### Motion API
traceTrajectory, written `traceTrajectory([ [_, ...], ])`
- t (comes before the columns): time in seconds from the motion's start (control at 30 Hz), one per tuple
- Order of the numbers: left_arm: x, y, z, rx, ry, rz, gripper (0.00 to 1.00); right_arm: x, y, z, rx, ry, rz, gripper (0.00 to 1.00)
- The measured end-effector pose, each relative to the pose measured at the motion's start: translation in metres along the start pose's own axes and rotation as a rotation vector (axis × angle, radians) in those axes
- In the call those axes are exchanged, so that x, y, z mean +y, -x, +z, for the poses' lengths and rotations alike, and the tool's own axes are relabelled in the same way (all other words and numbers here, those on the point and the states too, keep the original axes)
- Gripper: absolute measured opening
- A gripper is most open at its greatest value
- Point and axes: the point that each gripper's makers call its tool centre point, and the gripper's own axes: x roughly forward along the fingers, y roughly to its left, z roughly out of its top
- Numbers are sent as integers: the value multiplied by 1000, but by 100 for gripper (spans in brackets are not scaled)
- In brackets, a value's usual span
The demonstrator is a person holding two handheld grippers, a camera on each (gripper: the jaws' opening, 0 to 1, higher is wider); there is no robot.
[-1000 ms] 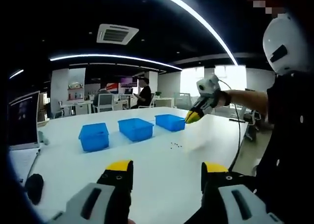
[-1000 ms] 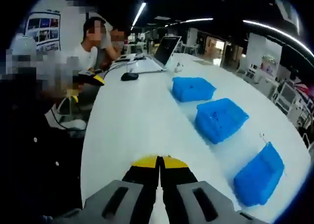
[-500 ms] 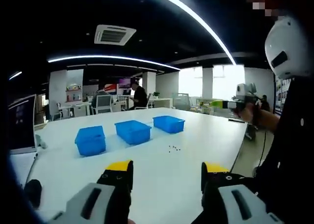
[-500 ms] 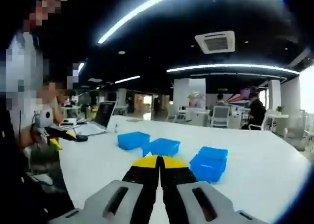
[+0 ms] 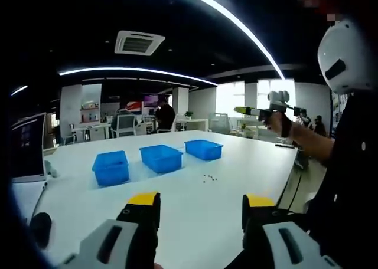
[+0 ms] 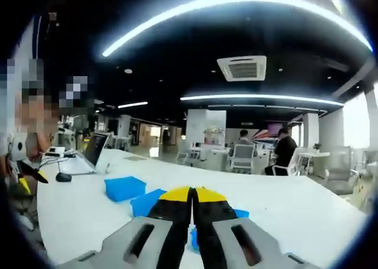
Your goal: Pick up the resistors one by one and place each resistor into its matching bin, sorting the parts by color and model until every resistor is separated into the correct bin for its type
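Three blue bins stand in a row on the white desk (image 5: 195, 216): in the left gripper view, the near bin (image 5: 111, 167), the middle bin (image 5: 161, 157) and the far bin (image 5: 204, 149) all lie ahead of the left gripper (image 5: 199, 207), beyond its yellow-tipped jaws. The resistors (image 5: 208, 177) form one small cluster of dark specks on the desk, ahead of the left gripper and nearer to it than the bins, just short of the far bin; their number cannot be told at this size. The left gripper is spread wide and holds nothing, low over the desk edge. The right gripper (image 6: 191, 193) has its jaws pressed together with nothing visible between them; in the left gripper view it appears up and to the right, held level in the person's hand (image 5: 276, 120), well above the desk. In the right gripper view two bins show ahead, beyond and partly behind the jaws. One laptop (image 6: 94, 151) and one black mouse (image 6: 63, 177) sit far left on the desk. Compared with half a second ago, the right gripper stands slightly farther left in the left gripper view; the bins and resistors keep their arrangement.
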Motion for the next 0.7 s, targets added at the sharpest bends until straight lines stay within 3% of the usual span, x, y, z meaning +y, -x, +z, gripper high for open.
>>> traceTrajectory([
  [0.17,3,3,-1,-9,8,9,57,-21,-45,-9,6,-14,-21,4],
  [0.37,3,5,-3,-12,12,11,57,-41,-90,-39,90,-29,-50,4],
  [0.57,7,8,-4,-11,16,20,57,-49,-109,-63,149,-33,-61,4],
  [0.7,7,9,-4,-10,15,20,57,-44,-107,-65,154,-14,-57,7],
])
